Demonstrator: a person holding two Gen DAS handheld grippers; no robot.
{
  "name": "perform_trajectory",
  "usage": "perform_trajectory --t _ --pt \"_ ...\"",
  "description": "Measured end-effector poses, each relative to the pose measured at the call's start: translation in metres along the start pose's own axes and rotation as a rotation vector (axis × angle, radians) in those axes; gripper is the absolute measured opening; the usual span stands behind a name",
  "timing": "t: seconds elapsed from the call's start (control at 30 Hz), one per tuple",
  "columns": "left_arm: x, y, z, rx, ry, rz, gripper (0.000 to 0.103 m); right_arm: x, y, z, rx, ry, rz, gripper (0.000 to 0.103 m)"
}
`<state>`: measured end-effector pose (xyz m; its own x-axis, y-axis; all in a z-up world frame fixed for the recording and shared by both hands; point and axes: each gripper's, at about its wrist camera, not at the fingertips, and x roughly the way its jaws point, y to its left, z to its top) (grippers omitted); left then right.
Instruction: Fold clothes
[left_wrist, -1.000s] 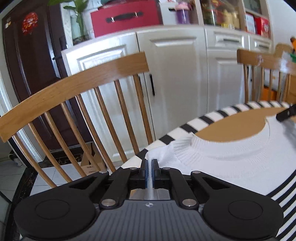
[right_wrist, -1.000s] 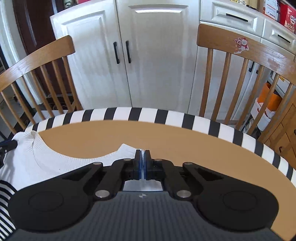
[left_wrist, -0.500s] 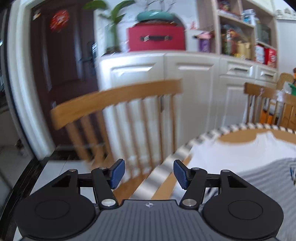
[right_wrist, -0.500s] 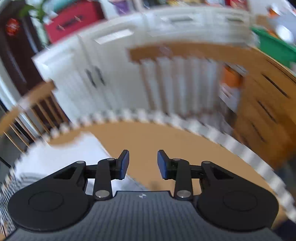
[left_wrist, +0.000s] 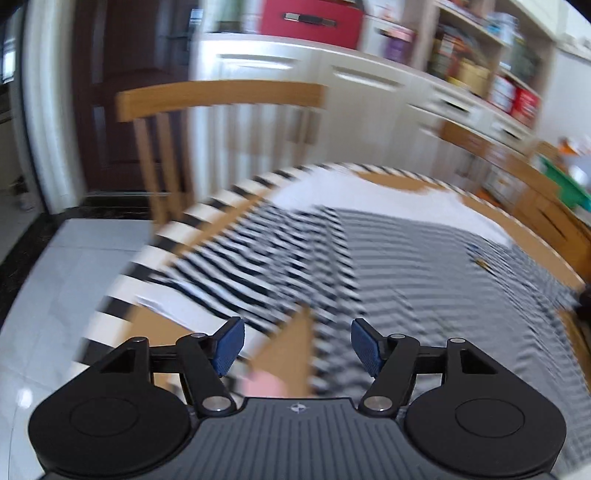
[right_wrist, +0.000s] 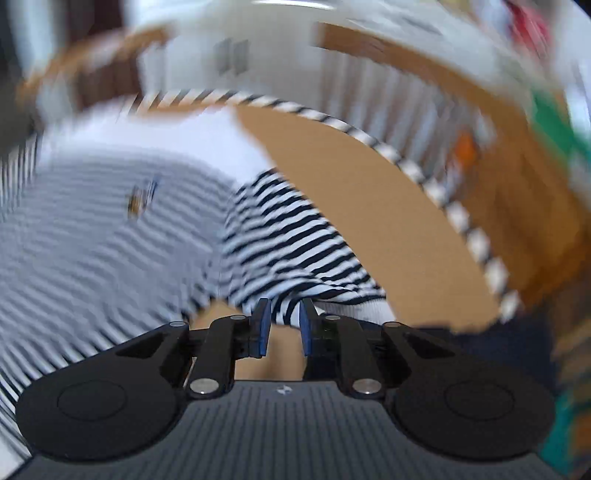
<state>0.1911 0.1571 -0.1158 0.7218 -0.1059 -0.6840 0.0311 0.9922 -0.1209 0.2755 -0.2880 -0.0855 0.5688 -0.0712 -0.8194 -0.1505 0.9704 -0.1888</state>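
A black-and-white striped sweater with a white top (left_wrist: 388, 258) lies spread on the round wooden table (left_wrist: 399, 182). My left gripper (left_wrist: 297, 345) is open and empty, above the table by the sweater's left sleeve (left_wrist: 236, 266). In the right wrist view the sweater (right_wrist: 103, 229) lies flat, its right sleeve (right_wrist: 295, 251) reaching toward me. My right gripper (right_wrist: 283, 326) has its jaws narrowly apart around the sleeve's cuff end (right_wrist: 286, 314). Both views are motion-blurred.
The table has a striped rim (right_wrist: 461, 218). Wooden chairs stand behind it, one in the left wrist view (left_wrist: 221, 99) and one in the right wrist view (right_wrist: 424, 70). White cabinets (left_wrist: 288, 74) line the wall. White tiled floor (left_wrist: 74, 266) lies to the left.
Both grippers let go of the sweater's shoulders, opened and pulled back toward the near side. The left is now by the left sleeve, the right has closed in around the right cuff.
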Motion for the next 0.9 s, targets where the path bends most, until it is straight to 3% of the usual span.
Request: perform_trajectory --t 0.07,0.13,0.2,0.37,0.43,0.47,0.5,0.67,0.9 --pt "-0.002 -0.014 -0.008 0.034 0.015 -0.030 0.068 0.007 0.019 -0.003 -0.133 0.008 -0.059 0.015" --pt "-0.003 -0.025 -0.015 0.055 0.032 -0.049 0.068 0.012 0.024 -0.002 -0.170 0.015 -0.087 0.019" --pt "-0.005 -0.025 -0.018 0.035 0.042 -0.059 0.069 0.013 0.019 0.001 -0.154 0.020 -0.098 0.029" --pt "-0.003 -0.018 -0.015 -0.018 0.071 -0.064 0.071 0.031 -0.002 0.005 -0.063 0.093 -0.037 0.030" --pt "-0.001 -0.017 -0.014 -0.022 0.076 -0.067 0.072 0.034 -0.010 0.007 -0.010 0.107 -0.005 0.025" --pt "-0.003 -0.017 -0.015 -0.019 0.080 -0.070 0.073 0.034 -0.015 0.007 0.029 0.124 0.029 0.008" --pt "0.000 -0.017 -0.014 -0.015 0.085 -0.072 0.073 0.034 -0.019 0.007 0.063 0.143 0.055 0.004" --pt "0.000 -0.017 -0.017 -0.013 0.100 -0.078 0.075 0.022 -0.017 -0.004 0.056 0.208 0.093 0.003" --pt "-0.002 -0.018 -0.022 -0.036 0.119 -0.078 0.075 0.011 -0.017 -0.026 0.176 0.217 0.169 0.004"
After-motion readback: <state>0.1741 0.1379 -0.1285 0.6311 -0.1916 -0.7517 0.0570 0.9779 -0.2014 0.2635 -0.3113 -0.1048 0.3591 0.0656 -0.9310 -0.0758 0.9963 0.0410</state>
